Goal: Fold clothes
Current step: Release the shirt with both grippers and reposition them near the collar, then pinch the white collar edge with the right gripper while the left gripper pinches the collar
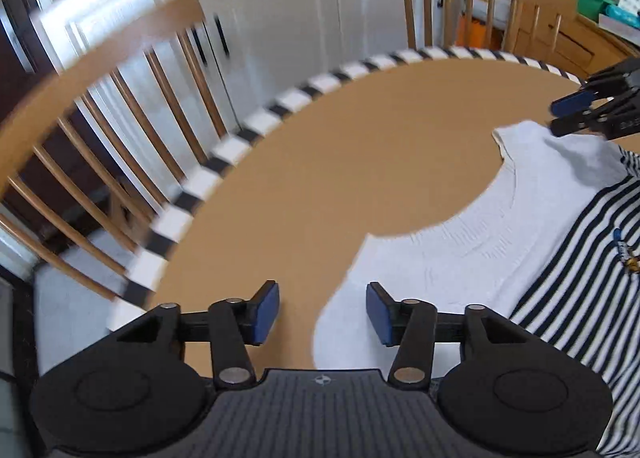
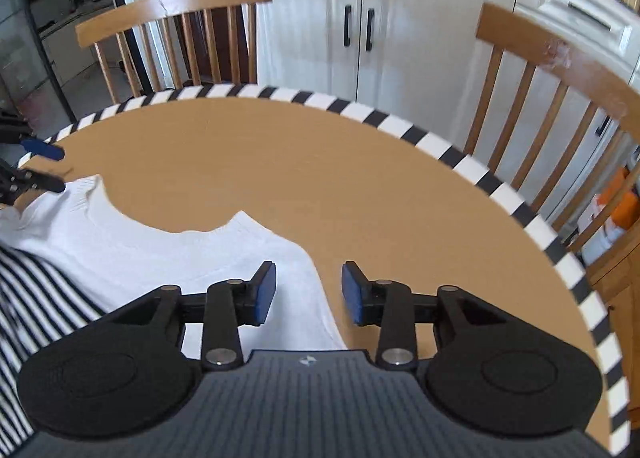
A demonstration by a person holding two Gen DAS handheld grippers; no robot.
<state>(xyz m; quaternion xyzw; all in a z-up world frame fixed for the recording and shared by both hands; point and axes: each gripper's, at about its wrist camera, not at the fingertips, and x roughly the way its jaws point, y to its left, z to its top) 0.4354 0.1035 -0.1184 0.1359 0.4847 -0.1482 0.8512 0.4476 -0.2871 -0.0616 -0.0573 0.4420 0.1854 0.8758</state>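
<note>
Seen from both wrist cameras, a round wooden tabletop (image 2: 320,162) with a black-and-white striped rim carries the clothes. Nearest, the left tool (image 1: 322,312) hangs with its blue pads partly apart and nothing between them, above the edge of a white knitted sweater (image 1: 472,242). The right tool (image 2: 308,292) is likewise partly open and empty, over the opposite edge of the same sweater, where the cloth meets bare wood. The sweater lies flat towards the near edge of the tabletop, its curved neckline facing the middle. A navy-and-white striped garment (image 1: 576,278) lies beside it, touching or overlapping it. Beyond the far rim stand two wooden spindle-back chairs (image 2: 176,30), and behind them white cupboard doors (image 2: 360,10) with black handles.
</note>
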